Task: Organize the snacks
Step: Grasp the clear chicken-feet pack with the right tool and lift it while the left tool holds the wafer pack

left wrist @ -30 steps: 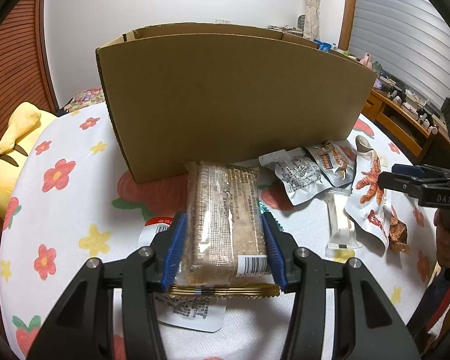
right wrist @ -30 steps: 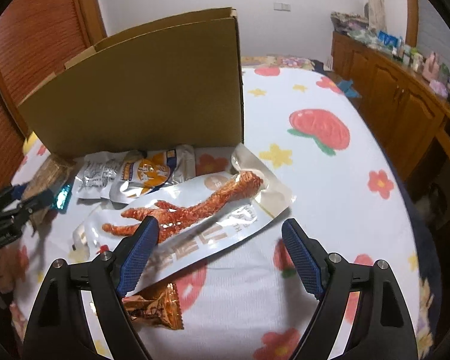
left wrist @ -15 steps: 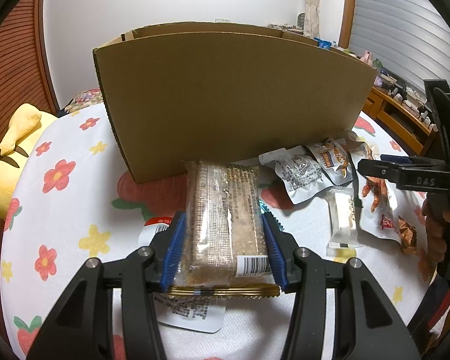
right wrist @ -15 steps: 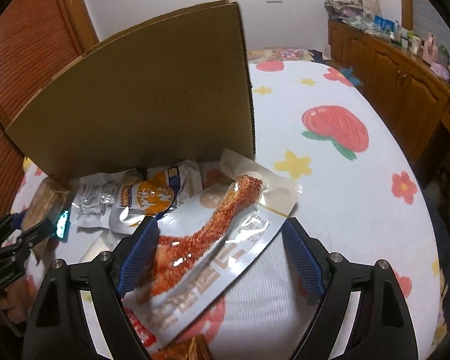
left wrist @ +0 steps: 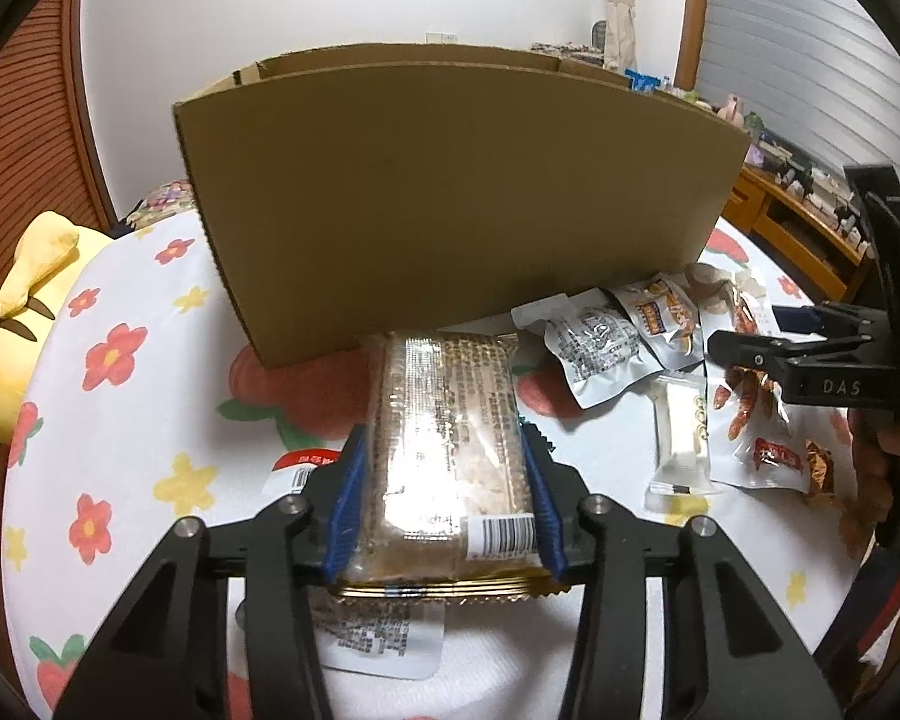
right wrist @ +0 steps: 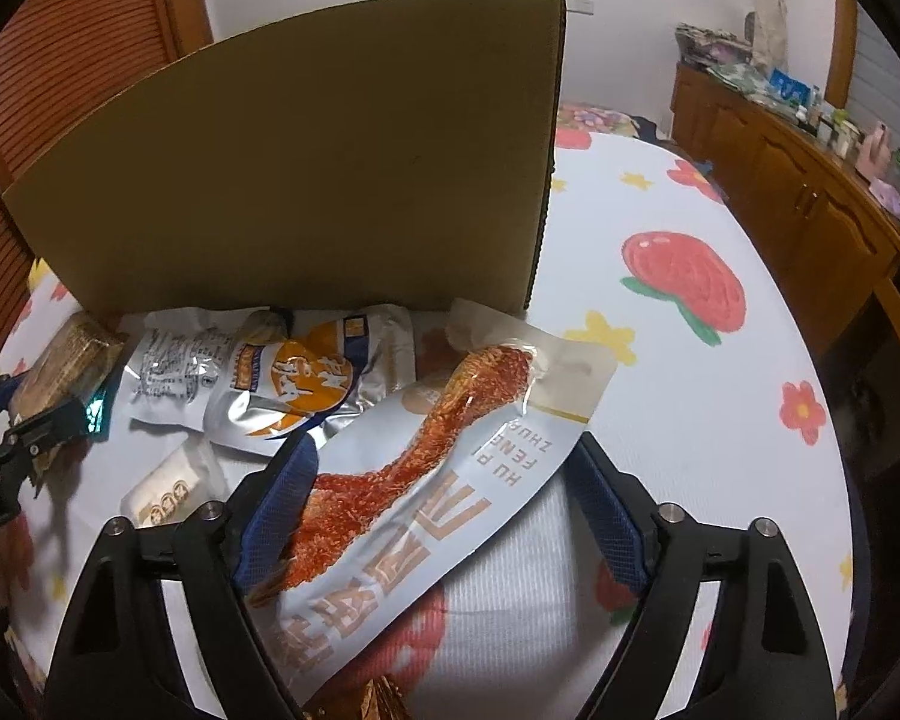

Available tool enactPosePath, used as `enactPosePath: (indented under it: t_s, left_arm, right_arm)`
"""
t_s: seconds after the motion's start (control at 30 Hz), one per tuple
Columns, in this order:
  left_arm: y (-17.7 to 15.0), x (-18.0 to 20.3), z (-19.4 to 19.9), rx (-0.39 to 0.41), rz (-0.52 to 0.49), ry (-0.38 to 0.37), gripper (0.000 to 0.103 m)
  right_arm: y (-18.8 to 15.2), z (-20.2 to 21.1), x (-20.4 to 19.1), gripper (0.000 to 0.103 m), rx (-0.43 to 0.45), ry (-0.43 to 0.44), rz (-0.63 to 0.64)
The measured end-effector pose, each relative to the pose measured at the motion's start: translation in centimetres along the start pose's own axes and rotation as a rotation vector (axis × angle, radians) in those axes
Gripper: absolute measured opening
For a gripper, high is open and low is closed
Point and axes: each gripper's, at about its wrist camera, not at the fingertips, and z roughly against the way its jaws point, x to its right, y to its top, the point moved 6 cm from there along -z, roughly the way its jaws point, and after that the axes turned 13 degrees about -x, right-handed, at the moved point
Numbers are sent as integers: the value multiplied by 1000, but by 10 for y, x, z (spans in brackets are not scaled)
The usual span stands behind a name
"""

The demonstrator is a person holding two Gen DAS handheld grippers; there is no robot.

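Two grippers are in play over a table with a flower-and-strawberry print tablecloth, and a big open cardboard box stands toward the far side of it. Left gripper has its blue pads pressed in on both long sides of a clear-wrapped cracker pack, so that one's pinched solid, with a couple of flat packets sticking out underneath it near the front edge of the table. Right gripper is spread wide with its fingers on either side of a long white pouch with a spicy chicken foot pictured on it; the left pad looks like it's touching the pouch edge, the right pad sits apart from it, so nothing is squeezed. That pouch lies diagonally, its top end nearly at the box's right corner. Just left of it, along the foot of the box, are an orange-and-blue foil packet and a silver packet with print, overlapping a bit. Closer in sits a small white wrapped pastry. Off the table's left edge there's a yellow plush toy.
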Motion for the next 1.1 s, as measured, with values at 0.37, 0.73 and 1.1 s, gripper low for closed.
enactPosePath:
  t_s: [0.37,0.73,1.1]
  left_arm:
    - [-5,-1,31,84,36,-48,46]
    - [-4,9,46,122,20,-46,46]
    - [-1,11,53,141,19,-48,46]
  right_arm:
    - [-6,12,-5,40,9,45,-15]
    - [-4,30,-6,16,38,146,-66]
    - [-1,52,-13,11,83,205,-52]
